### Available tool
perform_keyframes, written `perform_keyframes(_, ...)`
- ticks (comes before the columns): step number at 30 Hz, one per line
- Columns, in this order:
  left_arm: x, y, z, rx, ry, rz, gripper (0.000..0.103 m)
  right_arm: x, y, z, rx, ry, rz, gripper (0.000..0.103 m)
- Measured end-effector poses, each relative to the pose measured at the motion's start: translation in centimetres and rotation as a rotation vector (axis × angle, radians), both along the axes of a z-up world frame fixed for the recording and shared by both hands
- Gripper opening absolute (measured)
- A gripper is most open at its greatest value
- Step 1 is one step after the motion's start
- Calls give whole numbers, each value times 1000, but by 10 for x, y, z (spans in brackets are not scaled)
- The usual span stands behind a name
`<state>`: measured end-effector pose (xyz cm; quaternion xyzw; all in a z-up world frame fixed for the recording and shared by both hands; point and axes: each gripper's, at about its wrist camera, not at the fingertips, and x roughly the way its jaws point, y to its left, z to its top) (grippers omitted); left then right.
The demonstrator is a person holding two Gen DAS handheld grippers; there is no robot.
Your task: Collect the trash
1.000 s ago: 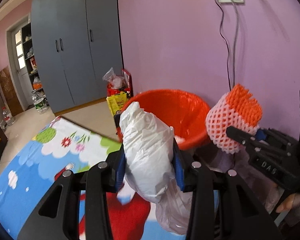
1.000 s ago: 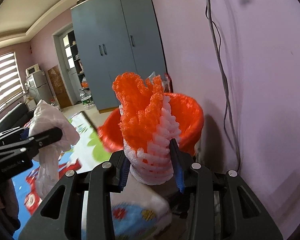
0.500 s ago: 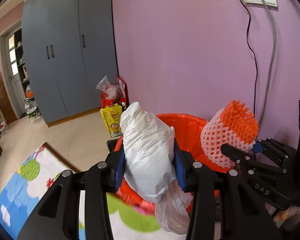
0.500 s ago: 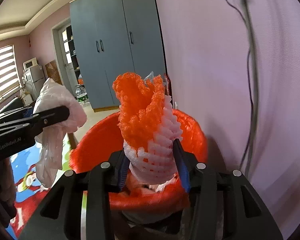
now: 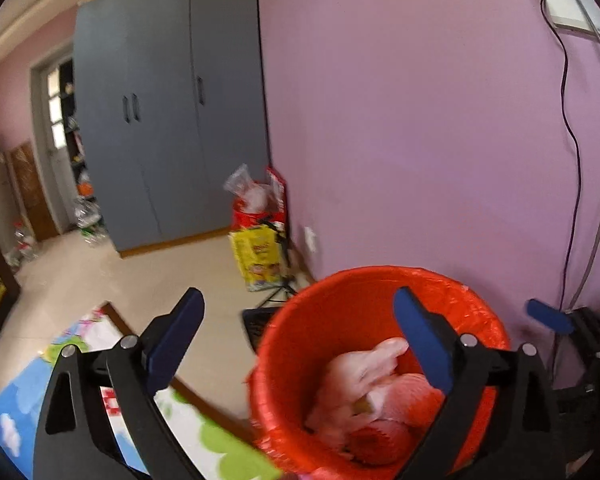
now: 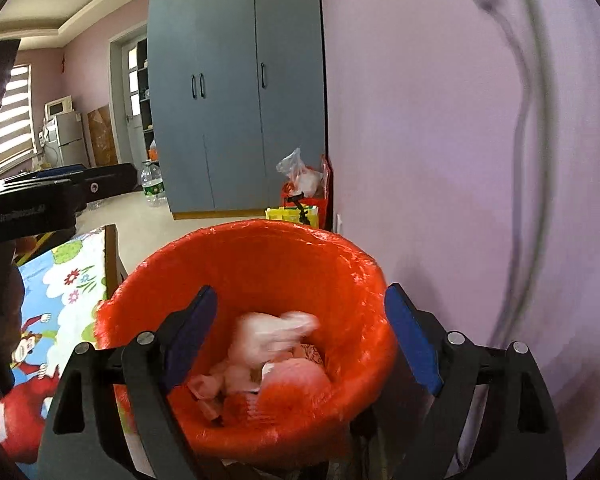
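Note:
An orange bin with an orange liner [image 5: 380, 276] stands against the purple wall, just below both grippers. Inside it lie a white plastic bag [image 5: 360, 372] and an orange-and-white foam net [image 5: 384, 436], both blurred. My left gripper [image 5: 296, 340] hangs over the bin's left rim, its jaws opening with nothing between them. My right gripper [image 6: 300, 336] hangs over the bin [image 6: 260, 228], jaws also opening and empty, with the bag [image 6: 272, 336] and the net [image 6: 296, 384] below it. One blue pad of the right gripper's fingers [image 5: 548, 316] shows at the far right in the left wrist view.
Cables [image 5: 572, 160] hang down the wall behind the bin. A yellow bag [image 5: 256, 256] and a red bag [image 5: 256, 208] sit on the floor by the grey wardrobe [image 5: 168, 120]. A colourful play mat [image 6: 64, 288] lies left of the bin. Water bottle [image 6: 152, 184] stands by the wardrobe.
Both grippers have opened. The plastic bag has left the left gripper and the foam net the right one, and both now lie in the bin. The left gripper moved closer over the bin.

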<state>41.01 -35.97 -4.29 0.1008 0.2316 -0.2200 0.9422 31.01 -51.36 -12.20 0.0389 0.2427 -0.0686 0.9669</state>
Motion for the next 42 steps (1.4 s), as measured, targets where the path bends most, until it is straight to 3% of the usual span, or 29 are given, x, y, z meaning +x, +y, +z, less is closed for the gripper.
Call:
perform_keyframes(3,-17,12,13,13,-14,27,98,-17,-2,15,17,-2,-15,81)
perform_keyframes(9,-75,39,59,16,-77,56,98,-52,7,61,81,3,-19,85)
perform_keyframes(13,-107,62,88,-4,-59,81,98,-79,27,97,54,6,-22,85)
perform_keyframes(17,-142,82,104,24,-71,140,98,-110,43,124,49,-21,-31,85)
perform_keyframes(21,-175,96,97,71,-43,145,98,-134,56,132,74,-1,-21,85)
perform_keyframes(28,-220,123,77,85,-5,151,98,-167,90,124,21,54,2,85)
perform_keyframes(42,-258,144,73,12,48,142,98,-194,117,125,-1,57,59,85)
